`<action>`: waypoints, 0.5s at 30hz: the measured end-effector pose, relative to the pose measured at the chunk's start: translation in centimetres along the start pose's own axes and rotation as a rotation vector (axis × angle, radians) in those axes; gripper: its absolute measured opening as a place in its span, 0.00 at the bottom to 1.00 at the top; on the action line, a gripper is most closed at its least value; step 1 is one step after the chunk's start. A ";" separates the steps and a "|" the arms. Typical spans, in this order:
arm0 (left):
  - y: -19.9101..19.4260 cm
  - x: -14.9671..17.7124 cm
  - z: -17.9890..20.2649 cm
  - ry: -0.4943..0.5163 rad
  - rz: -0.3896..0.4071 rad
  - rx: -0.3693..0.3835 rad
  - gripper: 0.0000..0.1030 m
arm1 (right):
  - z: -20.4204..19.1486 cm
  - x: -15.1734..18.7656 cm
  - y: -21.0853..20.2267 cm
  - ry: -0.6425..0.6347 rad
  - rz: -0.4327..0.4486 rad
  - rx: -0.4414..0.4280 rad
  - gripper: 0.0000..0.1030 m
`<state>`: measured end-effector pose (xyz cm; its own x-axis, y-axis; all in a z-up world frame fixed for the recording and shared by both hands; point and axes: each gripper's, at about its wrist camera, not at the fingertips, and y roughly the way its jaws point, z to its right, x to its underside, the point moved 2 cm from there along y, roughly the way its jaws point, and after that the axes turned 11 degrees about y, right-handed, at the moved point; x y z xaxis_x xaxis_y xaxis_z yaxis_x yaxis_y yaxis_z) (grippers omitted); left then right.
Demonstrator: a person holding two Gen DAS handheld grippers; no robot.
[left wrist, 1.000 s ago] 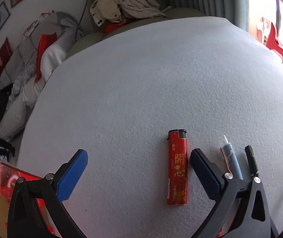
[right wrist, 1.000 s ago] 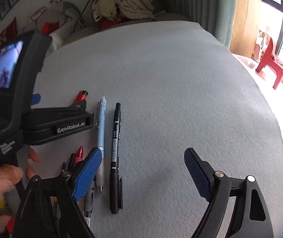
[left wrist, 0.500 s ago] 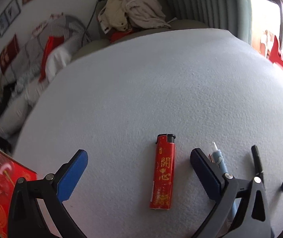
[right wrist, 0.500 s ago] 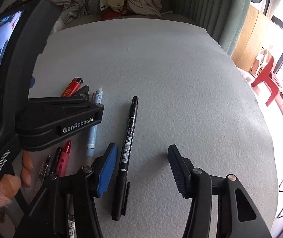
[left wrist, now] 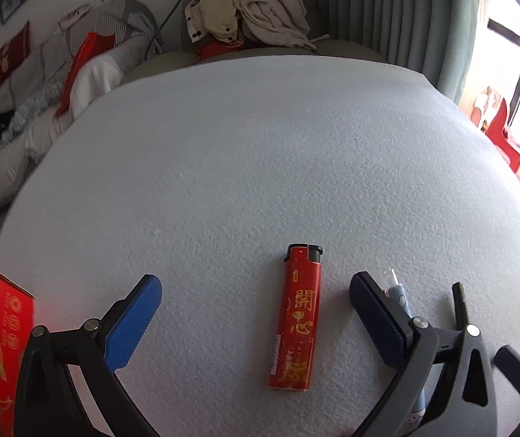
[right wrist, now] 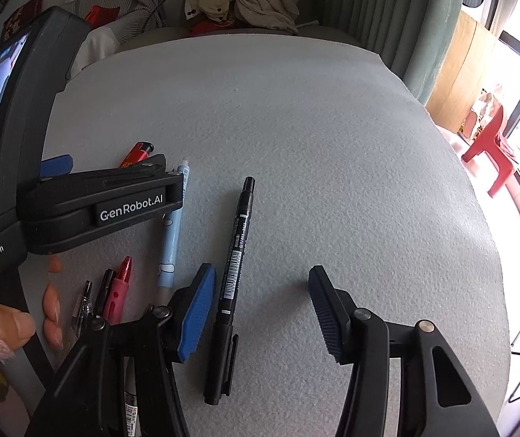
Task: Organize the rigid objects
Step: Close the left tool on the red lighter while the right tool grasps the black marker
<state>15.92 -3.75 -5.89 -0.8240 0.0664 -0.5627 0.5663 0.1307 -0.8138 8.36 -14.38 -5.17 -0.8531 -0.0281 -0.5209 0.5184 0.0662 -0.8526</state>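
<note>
Black marker (right wrist: 231,284) between right hand-held gripper (right wrist: 260,313) pads

"GenRobot.AI" and "Data Acquisition System" mark the left gripper (right wrist: 59,162); gold characters "開心" run down the red lighter (left wrist: 298,318); the black marker's (right wrist: 233,273) print stays unreadable.

On the desk (left wrist: 260,138), the lighter (left wrist: 294,318) lies between the fingers of the left hand-held gripper (left wrist: 256,313), with the pen (right wrist: 170,233) just right of it and the marker (right wrist: 232,273) further right. The marker lies between the fingers of the right hand-held gripper (right wrist: 260,313), touching neither. More pens (right wrist: 114,291) lie left of the pen toward the near edge, and a heap of clothes (left wrist: 249,3) sits beyond the far edge.
</note>
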 end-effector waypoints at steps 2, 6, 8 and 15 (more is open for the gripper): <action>0.2 0.0 -0.3 -0.029 -0.005 0.031 1.00 | 0.0 -0.2 0.2 -0.002 -0.006 0.000 0.53; 0.2 -0.4 0.1 -0.015 -0.027 0.043 0.98 | -1.0 -0.3 0.0 -0.047 -0.022 -0.025 0.11; -0.2 -0.7 0.5 0.016 -0.026 0.075 0.84 | -1.3 -0.1 -0.1 -0.061 -0.031 -0.029 0.10; -2.2 -1.2 3.0 0.101 -0.025 0.193 0.20 | 0.6 0.7 -1.3 0.048 -0.057 -0.148 0.10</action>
<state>15.69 -7.09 -3.85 -0.8302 0.1655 -0.5323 0.5307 -0.0574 -0.8456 7.19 -15.11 -4.47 -0.8844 0.0114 -0.4666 0.4582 0.2119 -0.8632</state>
